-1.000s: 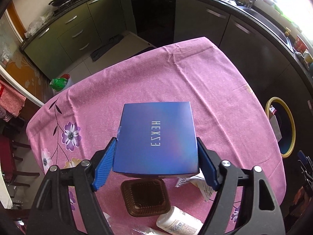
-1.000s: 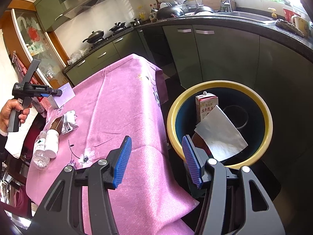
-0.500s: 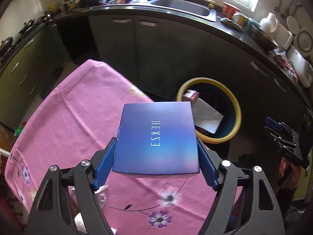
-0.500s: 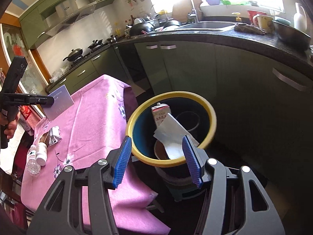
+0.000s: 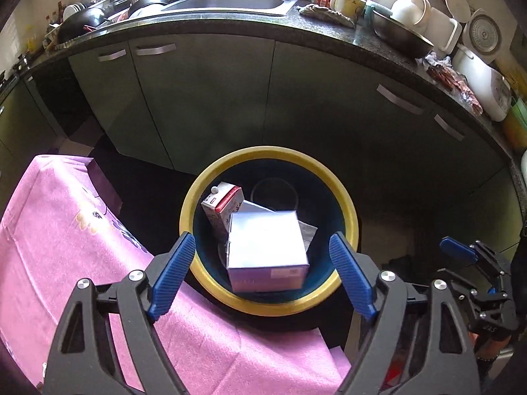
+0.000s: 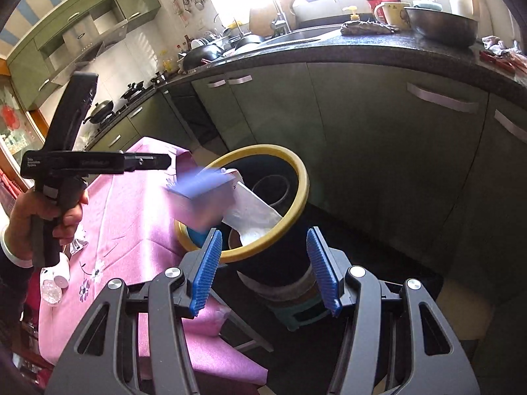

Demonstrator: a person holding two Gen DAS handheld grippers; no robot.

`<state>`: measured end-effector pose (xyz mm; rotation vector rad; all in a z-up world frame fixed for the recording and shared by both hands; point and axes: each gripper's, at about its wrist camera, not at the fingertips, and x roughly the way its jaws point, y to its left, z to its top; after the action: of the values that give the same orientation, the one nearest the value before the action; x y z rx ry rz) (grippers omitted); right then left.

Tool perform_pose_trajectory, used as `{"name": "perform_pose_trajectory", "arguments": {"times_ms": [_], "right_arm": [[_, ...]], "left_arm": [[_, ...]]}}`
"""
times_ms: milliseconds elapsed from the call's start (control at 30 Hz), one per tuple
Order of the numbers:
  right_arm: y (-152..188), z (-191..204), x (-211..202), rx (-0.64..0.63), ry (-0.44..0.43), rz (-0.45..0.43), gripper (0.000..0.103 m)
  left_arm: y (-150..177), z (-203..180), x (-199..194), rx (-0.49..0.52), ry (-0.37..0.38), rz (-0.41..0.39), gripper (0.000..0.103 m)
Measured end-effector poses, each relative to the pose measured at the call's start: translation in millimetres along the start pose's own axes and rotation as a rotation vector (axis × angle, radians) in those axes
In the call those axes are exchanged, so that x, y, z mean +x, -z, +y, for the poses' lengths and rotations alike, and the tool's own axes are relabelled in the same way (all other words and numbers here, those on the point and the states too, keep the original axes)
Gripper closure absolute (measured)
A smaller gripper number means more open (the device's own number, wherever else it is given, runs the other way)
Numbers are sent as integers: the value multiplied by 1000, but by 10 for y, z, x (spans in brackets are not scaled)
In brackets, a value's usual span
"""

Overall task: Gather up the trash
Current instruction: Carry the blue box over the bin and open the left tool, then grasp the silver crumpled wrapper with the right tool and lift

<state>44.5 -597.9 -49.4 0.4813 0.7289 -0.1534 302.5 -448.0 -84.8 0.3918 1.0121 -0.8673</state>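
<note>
My left gripper is open and empty above the yellow-rimmed trash bin. The blue box is free of the jaws and drops into the bin, blurred in the right wrist view. A milk carton and a white paper sheet lie in the bin. My right gripper is open and empty, low beside the bin.
The pink-clothed table stands left of the bin. A small bottle, a clear bottle and a foil wrapper lie on it. Green kitchen cabinets stand behind the bin.
My left gripper swung from over the table to above the bin and opened. The blue box left its jaws and falls into the bin. The right gripper drew back lower.
</note>
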Motion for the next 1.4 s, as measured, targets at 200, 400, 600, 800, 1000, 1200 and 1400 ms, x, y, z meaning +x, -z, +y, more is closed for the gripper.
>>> {"name": "perform_pose_trajectory", "arguments": {"times_ms": [200, 400, 600, 800, 1000, 1200, 1400], "right_arm": [[19, 120, 137, -28, -41, 31, 49], [27, 465, 324, -120, -106, 77, 49], [52, 1028, 519, -254, -213, 130, 49], [113, 1895, 825, -434, -346, 211, 49], [156, 2931, 1217, -579, -493, 327, 49], [103, 3878, 1574, -697, -554, 448, 49], [208, 4395, 2125, -785, -463, 607, 49]], "left_arm": [[312, 84, -654, -21, 8, -123, 21], [909, 274, -1479, -76, -17, -251, 17], [1605, 518, -2138, -163, -92, -339, 16], [2430, 959, -2805, -357, -225, -461, 13], [3116, 1248, -3188, -541, -300, -539, 13], [3433, 1268, -3267, -609, -349, -572, 13], [3600, 1280, -3290, -634, -347, -585, 12]]}}
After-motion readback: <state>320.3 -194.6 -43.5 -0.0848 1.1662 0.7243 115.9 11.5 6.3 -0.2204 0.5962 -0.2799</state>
